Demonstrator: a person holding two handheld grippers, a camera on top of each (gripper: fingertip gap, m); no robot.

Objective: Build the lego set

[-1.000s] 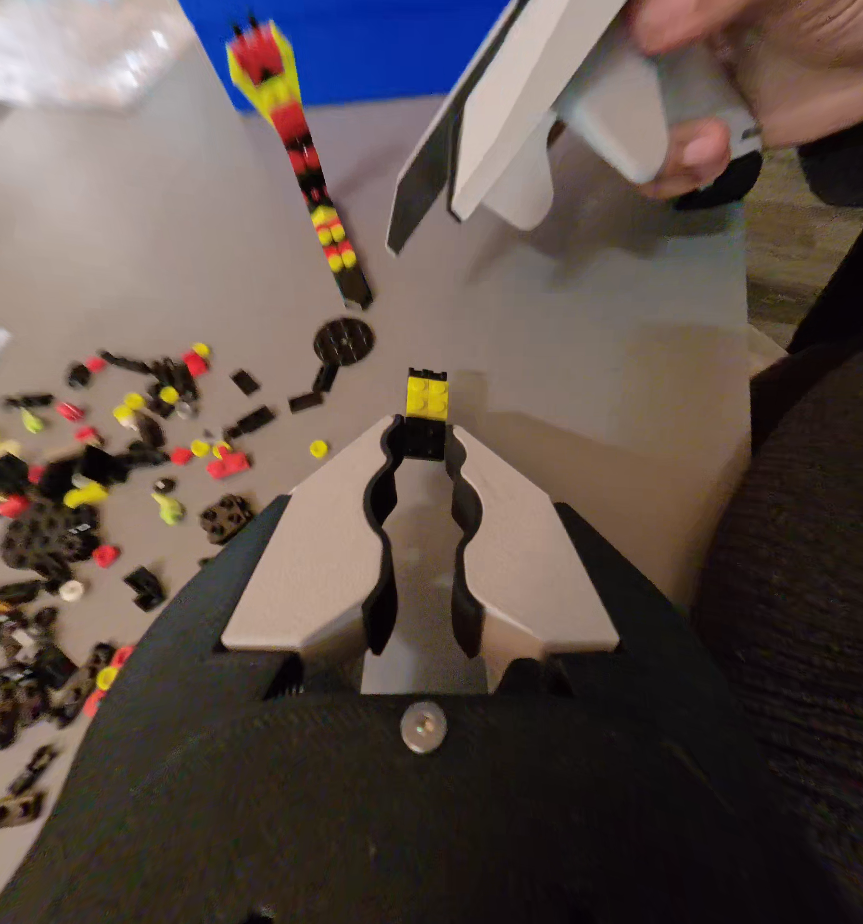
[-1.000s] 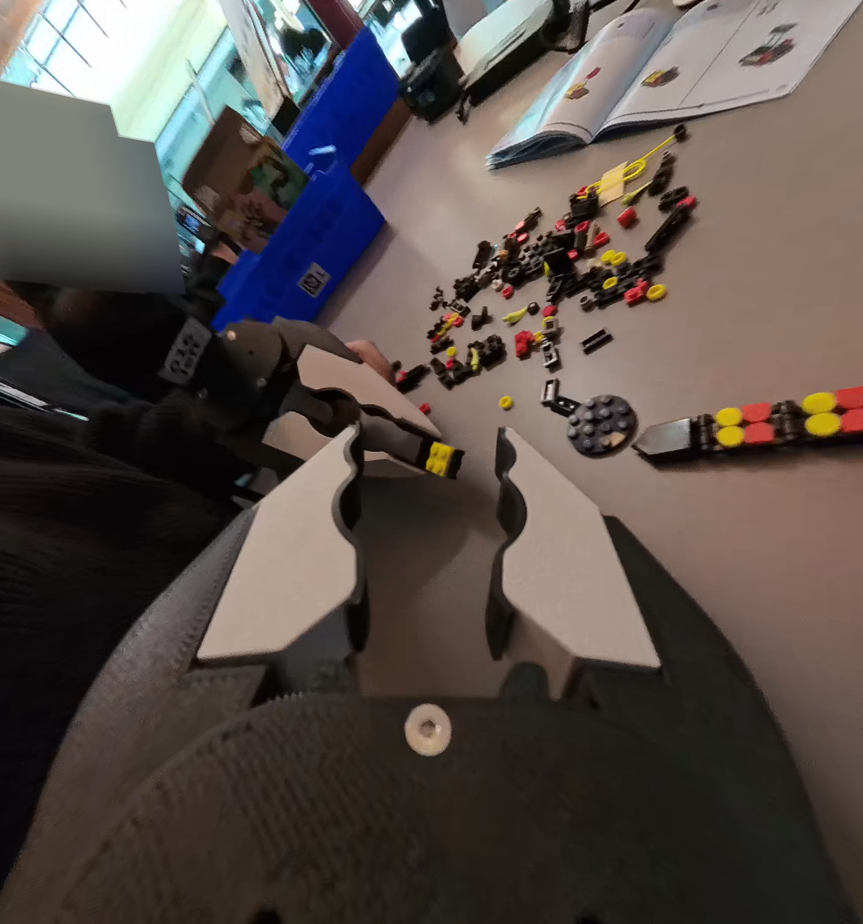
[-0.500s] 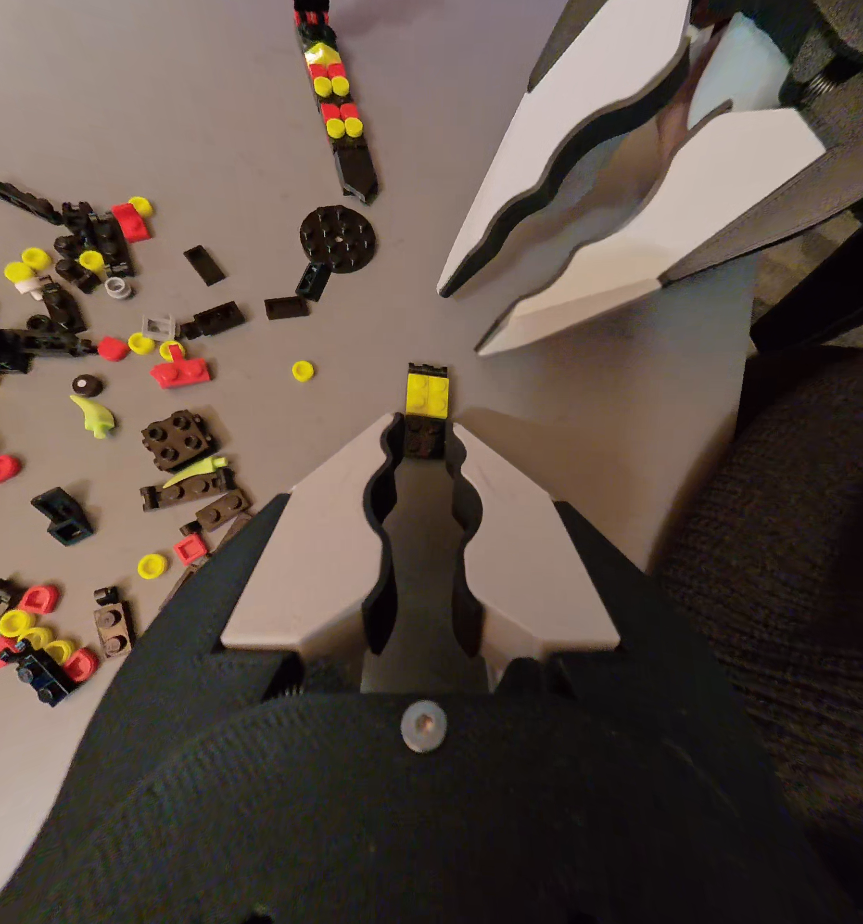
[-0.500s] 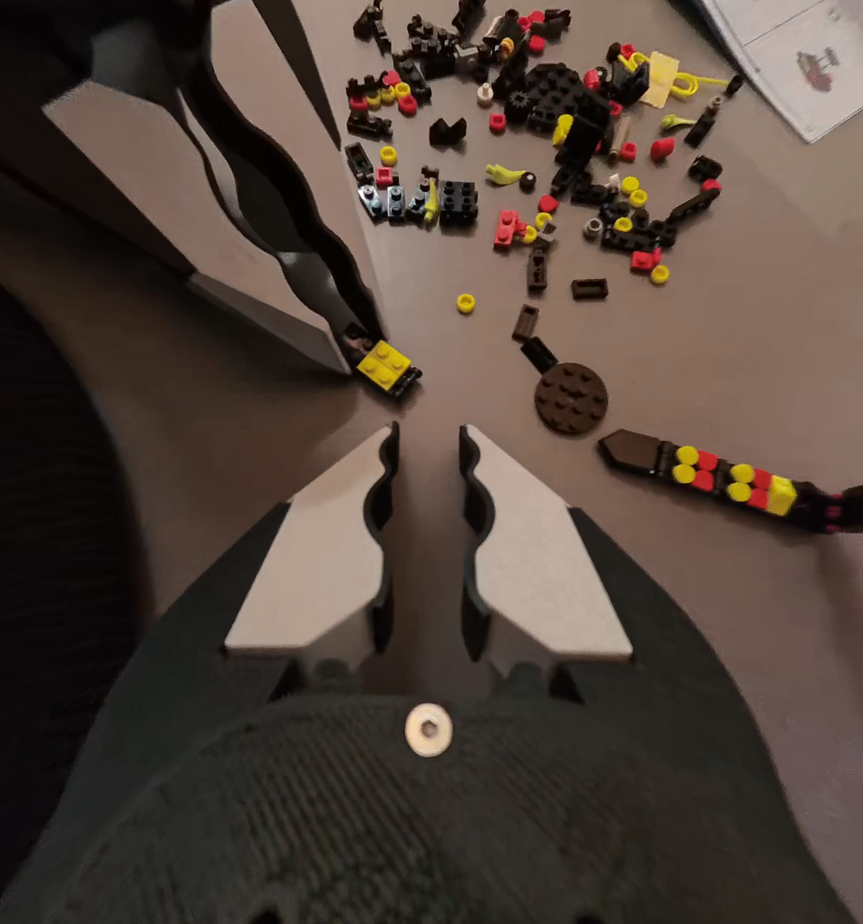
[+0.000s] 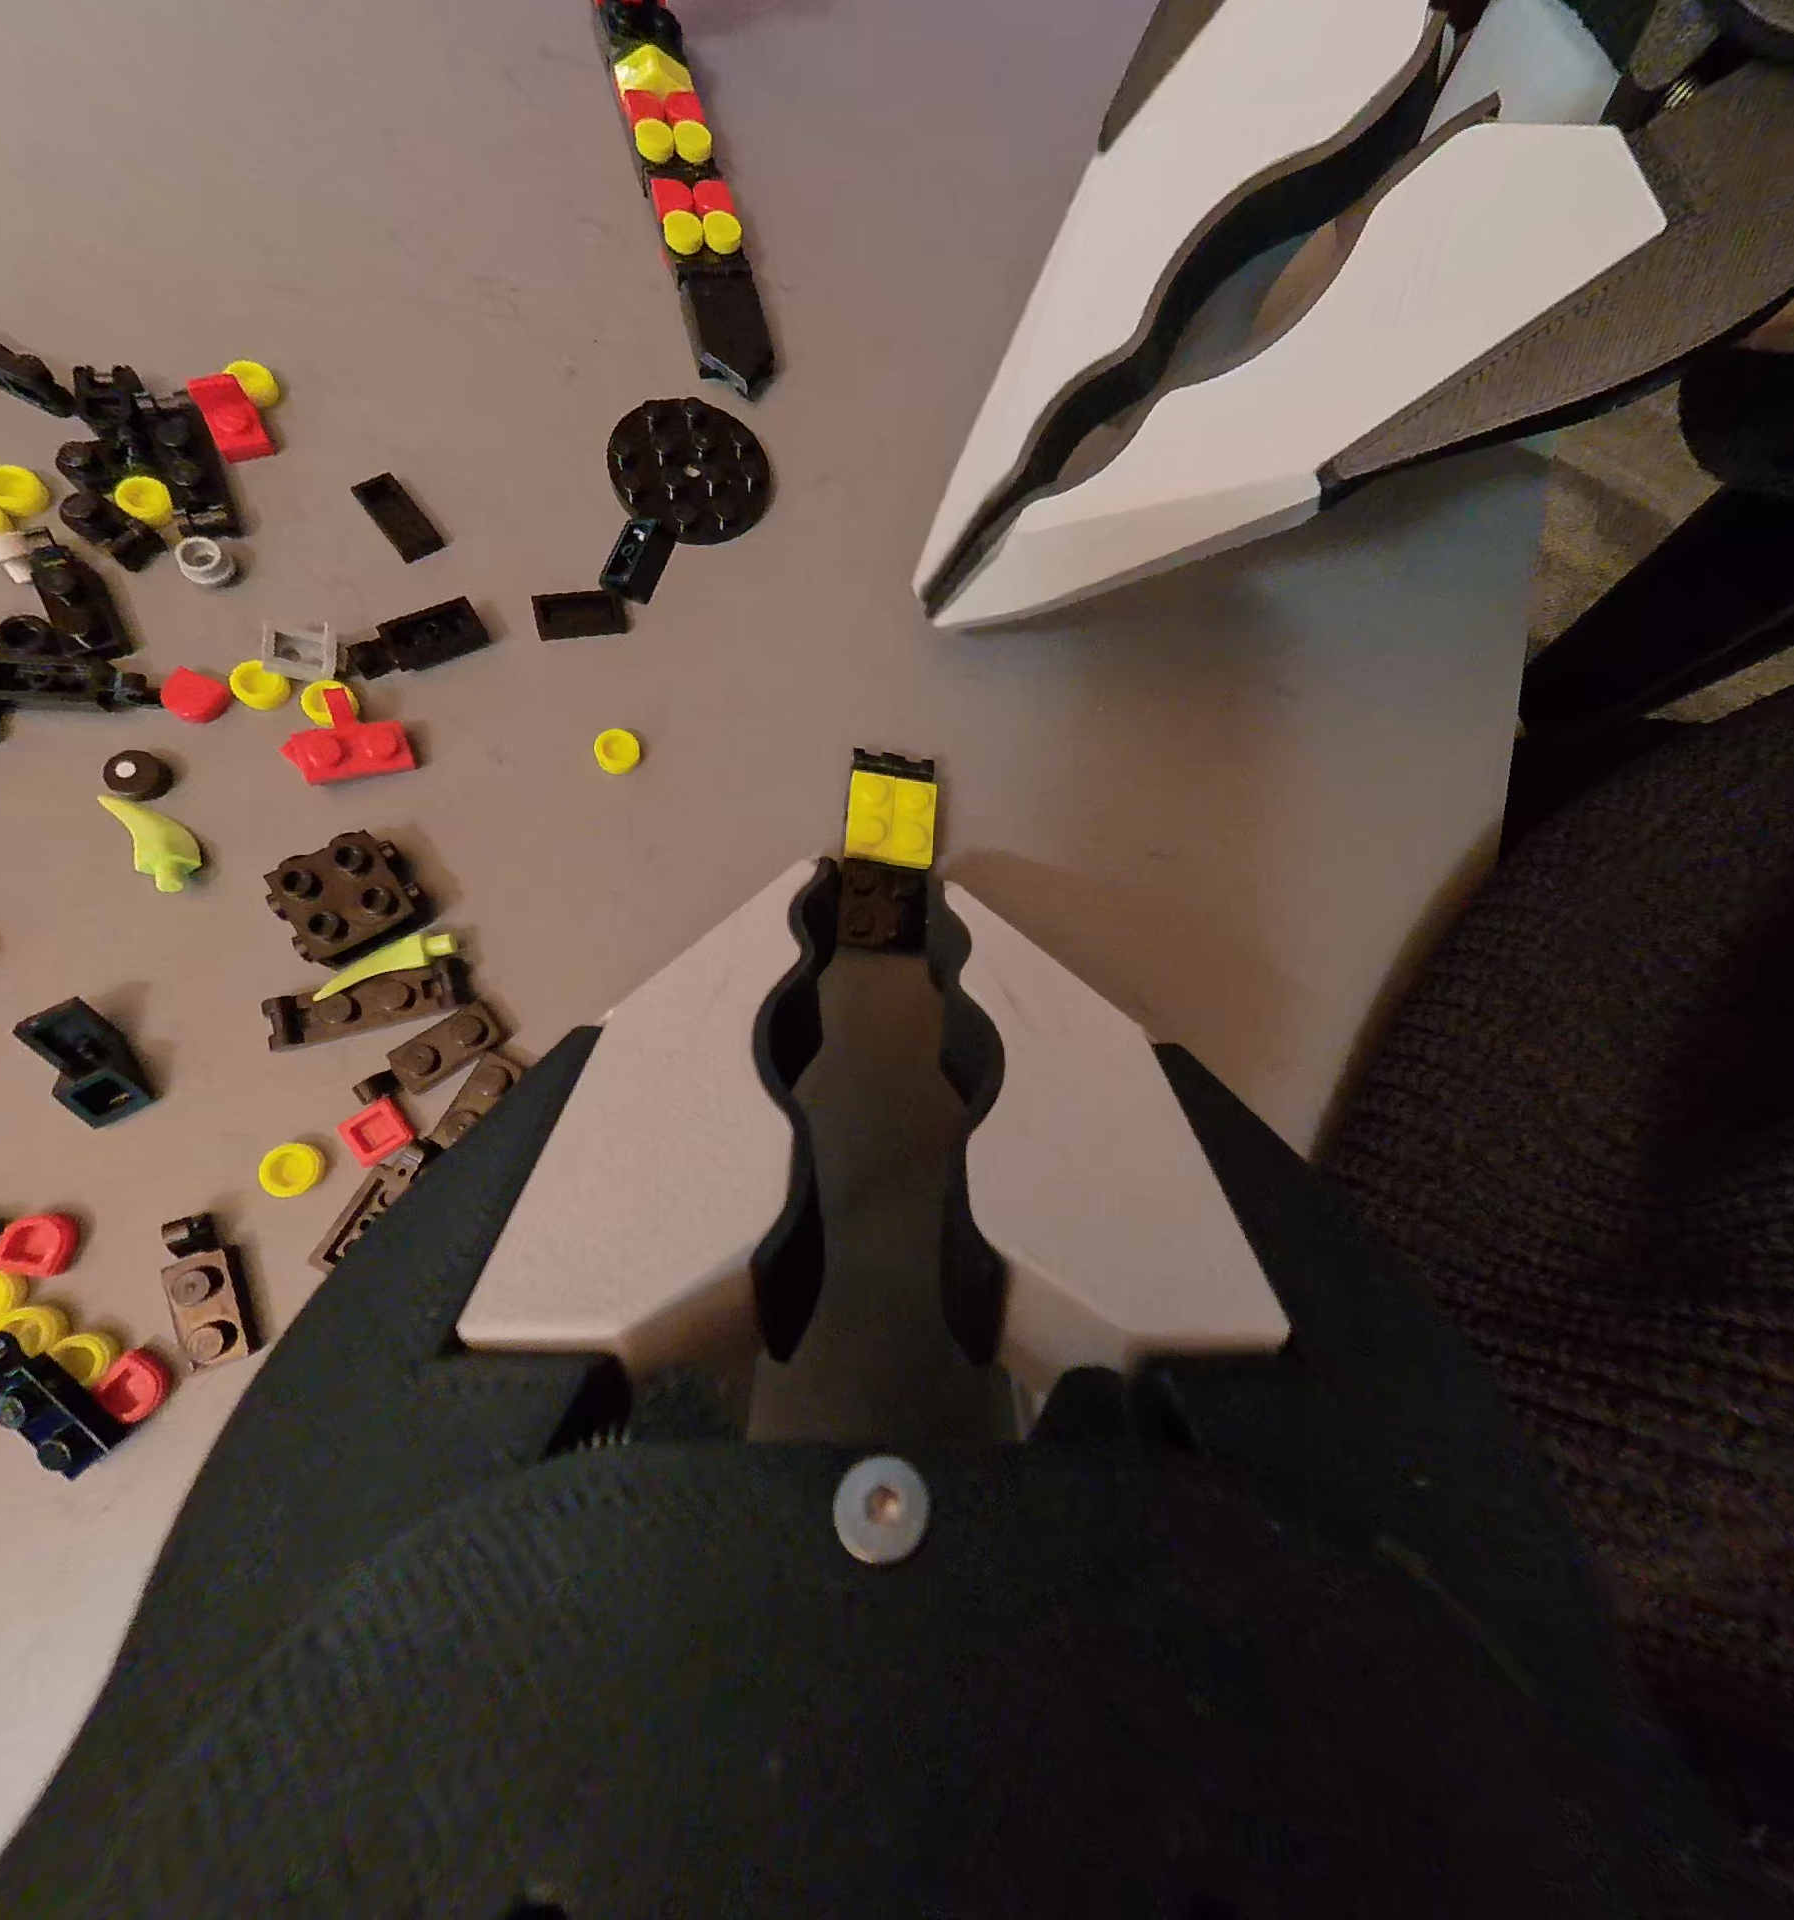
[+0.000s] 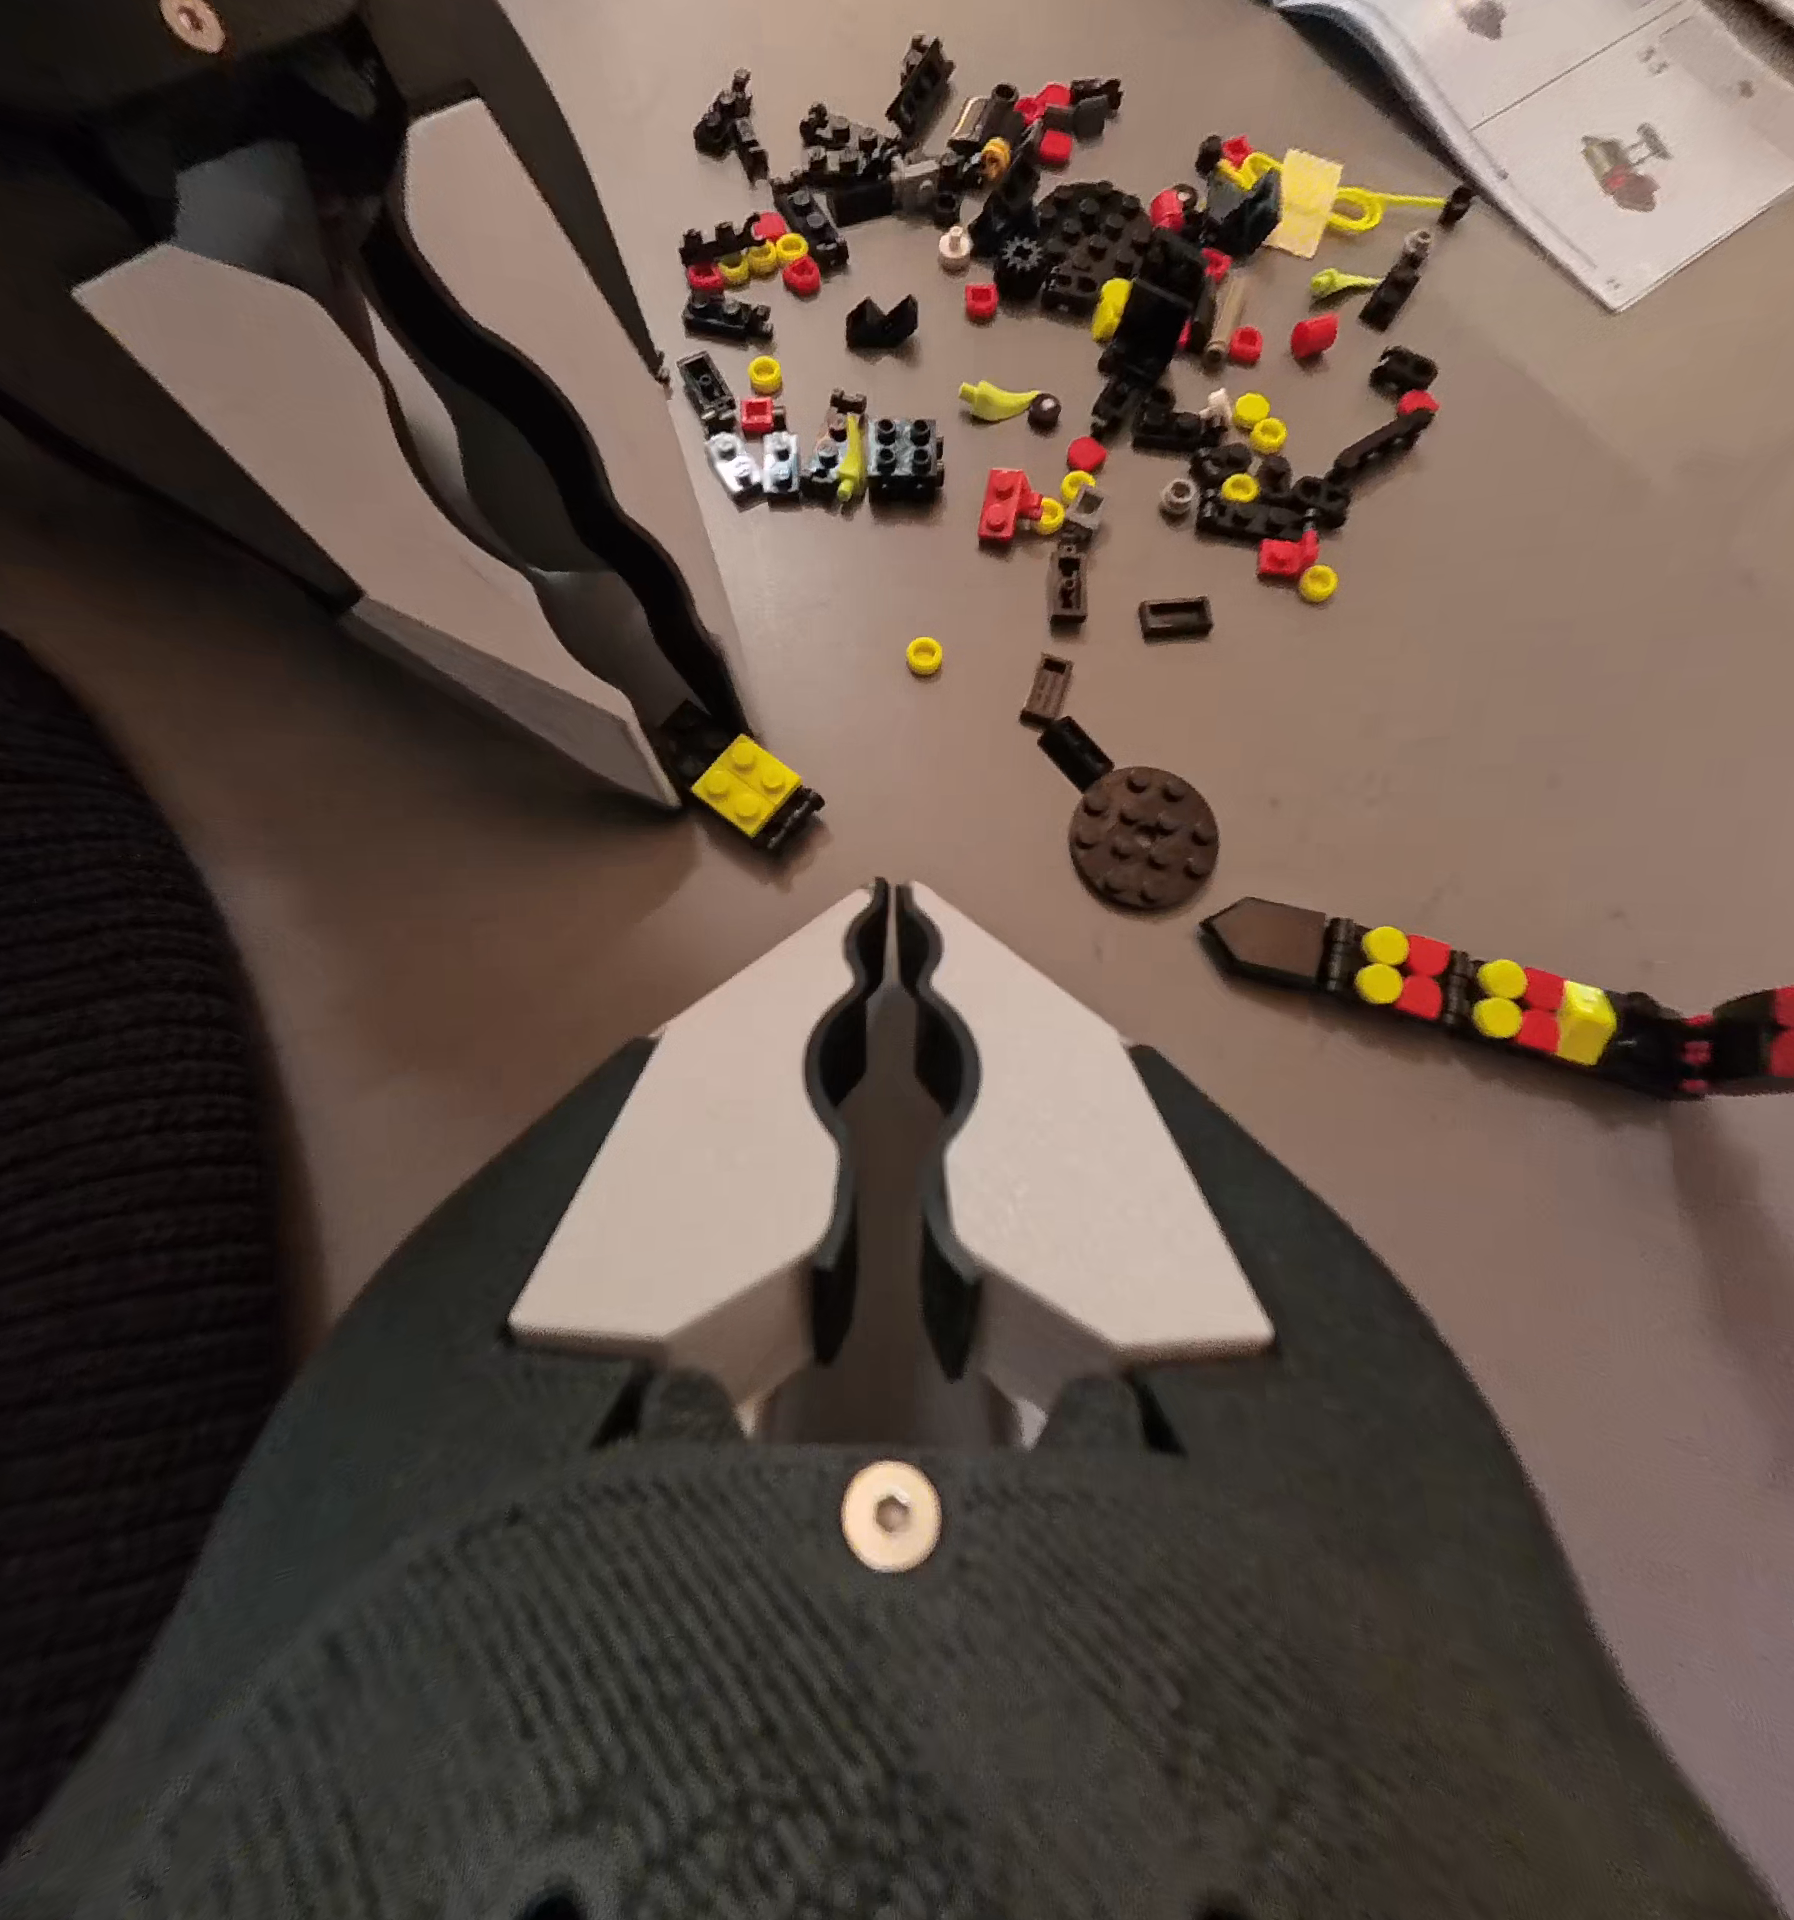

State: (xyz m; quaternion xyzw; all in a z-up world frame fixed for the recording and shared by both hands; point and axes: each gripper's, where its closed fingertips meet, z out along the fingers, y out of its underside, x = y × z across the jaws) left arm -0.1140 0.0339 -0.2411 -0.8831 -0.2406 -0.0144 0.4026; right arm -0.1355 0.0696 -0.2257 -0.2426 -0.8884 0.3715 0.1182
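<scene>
Left tool (image 5: 880,883) pinched the yellow-black subassembly (image 5: 889,821) by its rear, long axis pointing forward; right tool (image 6: 891,891) (pressed together, empty) sat just beside it, near the surface's (image 6: 1495,727) edge.

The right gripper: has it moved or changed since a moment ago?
Yes. The right gripper has closed its fingers with nothing between them, and swung down toward the table, nearer the black round plate.

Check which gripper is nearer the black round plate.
Right. The right gripper sits shut just beside the black round plate; the left gripper, holding the yellow-and-black piece, is farther.
</scene>
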